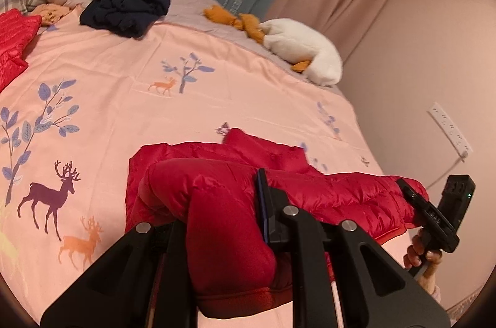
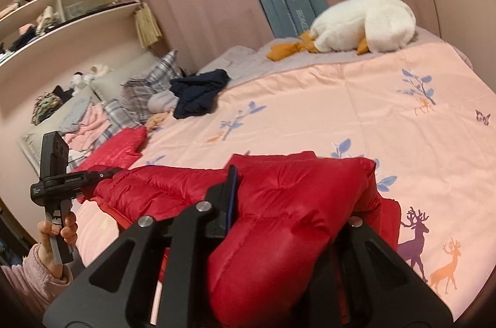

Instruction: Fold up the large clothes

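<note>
A: Two grippers, both clamped on one red puffer jacket (image 1: 235, 204). The left gripper (image 1: 223, 222) has a thick roll of padding pinched between its fingers; the right gripper (image 2: 288, 219) grips another bunch of the same garment.

B: Where does the jacket sit?

A: At the near edge of the pink deer-print duvet (image 1: 130, 80), its held edge lifted while the rest lies on the cover.

B: So which step?

A: Mid-fold, I'd say. Next, both held edges should travel together across the body and lay flat before letting go.

B: Anything else to count?

A: One more red garment (image 2: 117, 148) by the plaid pillows (image 2: 145, 92), one dark navy heap (image 1: 124, 8), one white plush goose (image 2: 362, 24).
</note>
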A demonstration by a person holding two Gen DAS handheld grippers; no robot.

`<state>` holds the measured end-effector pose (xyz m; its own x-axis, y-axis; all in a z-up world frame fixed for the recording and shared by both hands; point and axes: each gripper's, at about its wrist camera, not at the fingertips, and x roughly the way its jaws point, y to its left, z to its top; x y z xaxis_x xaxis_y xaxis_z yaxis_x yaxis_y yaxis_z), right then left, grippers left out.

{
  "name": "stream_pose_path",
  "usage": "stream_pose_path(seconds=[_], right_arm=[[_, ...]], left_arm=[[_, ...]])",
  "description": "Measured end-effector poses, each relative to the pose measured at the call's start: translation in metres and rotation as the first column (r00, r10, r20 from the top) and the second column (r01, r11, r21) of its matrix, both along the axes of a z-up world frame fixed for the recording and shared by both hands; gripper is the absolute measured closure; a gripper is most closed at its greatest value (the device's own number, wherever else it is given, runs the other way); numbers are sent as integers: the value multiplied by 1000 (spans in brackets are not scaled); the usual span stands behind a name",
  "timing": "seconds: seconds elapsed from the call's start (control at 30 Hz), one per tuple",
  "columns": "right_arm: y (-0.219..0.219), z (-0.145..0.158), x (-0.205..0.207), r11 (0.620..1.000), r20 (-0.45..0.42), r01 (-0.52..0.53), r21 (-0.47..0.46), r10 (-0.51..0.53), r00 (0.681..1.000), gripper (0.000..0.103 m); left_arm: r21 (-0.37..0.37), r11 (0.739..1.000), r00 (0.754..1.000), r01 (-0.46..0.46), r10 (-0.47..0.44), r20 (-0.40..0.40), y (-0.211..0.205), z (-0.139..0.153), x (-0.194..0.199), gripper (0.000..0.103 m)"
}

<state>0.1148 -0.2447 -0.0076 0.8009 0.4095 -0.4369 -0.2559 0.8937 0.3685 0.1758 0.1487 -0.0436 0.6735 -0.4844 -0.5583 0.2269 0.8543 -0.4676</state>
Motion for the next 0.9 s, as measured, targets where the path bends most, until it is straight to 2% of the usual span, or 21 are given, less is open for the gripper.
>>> stream_pose_path(seconds=[0.2, 0.43, 0.9], right_arm=[[-3, -18, 28, 999, -61, 33, -1, -33, 998, 86], [-5, -36, 55, 998, -118, 59, 1, -58, 991, 86], [-8, -71, 98, 996, -230, 90, -3, -89, 969, 86]], left_arm=[[58, 998, 998, -21, 23, -51, -10, -15, 33, 88], [80, 996, 993, -37, 45, -105, -15, -32, 63, 87], [152, 988, 982, -42, 69, -176, -25, -58, 98, 84]])
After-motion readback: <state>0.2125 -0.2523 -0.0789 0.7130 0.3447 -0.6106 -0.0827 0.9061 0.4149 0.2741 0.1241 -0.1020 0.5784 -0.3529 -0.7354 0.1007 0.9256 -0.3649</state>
